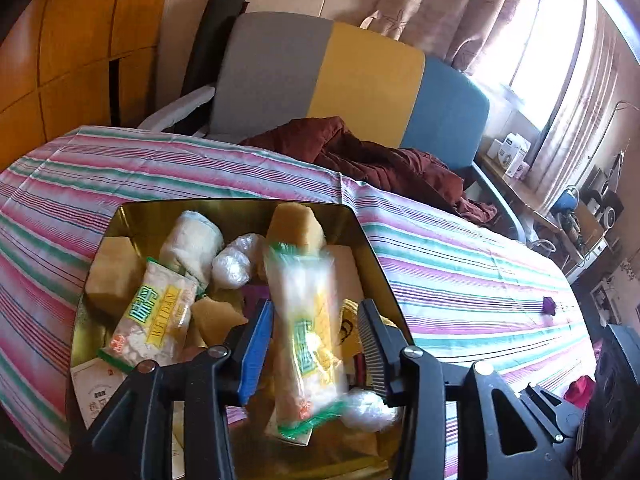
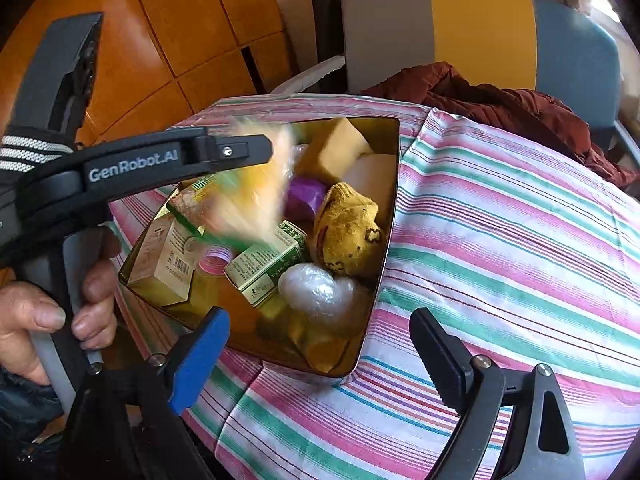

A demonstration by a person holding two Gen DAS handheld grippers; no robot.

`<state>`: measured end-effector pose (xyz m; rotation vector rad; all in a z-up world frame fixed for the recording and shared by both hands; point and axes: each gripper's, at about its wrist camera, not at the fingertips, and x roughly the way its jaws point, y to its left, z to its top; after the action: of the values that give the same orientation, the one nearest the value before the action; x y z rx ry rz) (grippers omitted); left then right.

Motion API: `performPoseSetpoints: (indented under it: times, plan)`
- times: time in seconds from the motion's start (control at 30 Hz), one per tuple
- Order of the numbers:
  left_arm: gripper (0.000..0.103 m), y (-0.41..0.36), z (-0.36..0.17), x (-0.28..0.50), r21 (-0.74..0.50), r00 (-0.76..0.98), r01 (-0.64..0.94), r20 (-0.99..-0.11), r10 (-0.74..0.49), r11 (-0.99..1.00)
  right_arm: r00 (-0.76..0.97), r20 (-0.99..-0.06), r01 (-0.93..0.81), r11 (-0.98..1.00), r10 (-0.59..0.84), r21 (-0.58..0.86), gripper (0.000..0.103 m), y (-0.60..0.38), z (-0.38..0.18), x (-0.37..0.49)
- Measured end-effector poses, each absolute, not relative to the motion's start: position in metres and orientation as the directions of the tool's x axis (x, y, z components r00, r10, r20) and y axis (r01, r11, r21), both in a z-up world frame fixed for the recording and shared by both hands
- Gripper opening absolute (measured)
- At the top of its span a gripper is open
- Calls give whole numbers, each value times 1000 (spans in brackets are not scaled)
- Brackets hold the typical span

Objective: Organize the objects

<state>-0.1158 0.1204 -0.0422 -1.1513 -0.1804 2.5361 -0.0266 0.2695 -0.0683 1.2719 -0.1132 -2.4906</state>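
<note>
Left gripper (image 1: 316, 344) part-open over the gold metal tin (image 1: 372, 248), pads clear of the blurred clear snack packet with yellow-green label (image 1: 306, 320) between them: looks like a drop-in step. Right gripper (image 2: 320, 360) wide open, empty, at the tin's 6 o'clock. Tin sits on the striped cloth bench (image 2: 500, 248). Inside: yellow knit sock (image 2: 348, 232) at 3 o'clock, green-white carton (image 2: 260, 268) centre, plastic-wrap ball (image 2: 316, 288), tan blocks at 12. Next: pull left gripper away, fetch another item.
</note>
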Motion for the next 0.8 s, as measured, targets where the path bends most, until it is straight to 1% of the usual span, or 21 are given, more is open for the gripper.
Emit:
performPoseSetpoints:
  times: [0.1,0.23,0.47,0.57,0.7,0.77,0.8]
  plan:
    - [49,120,-41,-111,-233,-624,-253,-702,342,-939,-539,-771,263,-938,-338,227,92,269,-69,-26]
    - [50,116,-37,-103,-208,-642,-235,-700,313,-949,-545,-770,261,-940,-332,220,92,269,-67,-25]
    - [50,102,-22,-81,-127,-713,-181,-666,219,-975,-591,-753,246,-954,-290,173,98,262,-58,-23]
    - [50,95,-17,-72,-83,-736,-148,-656,166,-986,-625,-738,223,-964,-253,142,103,257,-53,-20]
    - [51,87,-12,-58,-43,-753,-122,-646,121,-992,-667,-721,173,-980,-189,98,103,251,-47,-16]
    - [56,82,-10,-51,-51,-756,-121,-643,126,-991,-676,-721,144,-987,-153,74,103,250,-46,-16]
    - [64,79,-9,-46,-53,-758,-115,-640,122,-992,-677,-721,135,-988,-145,71,103,249,-46,-15]
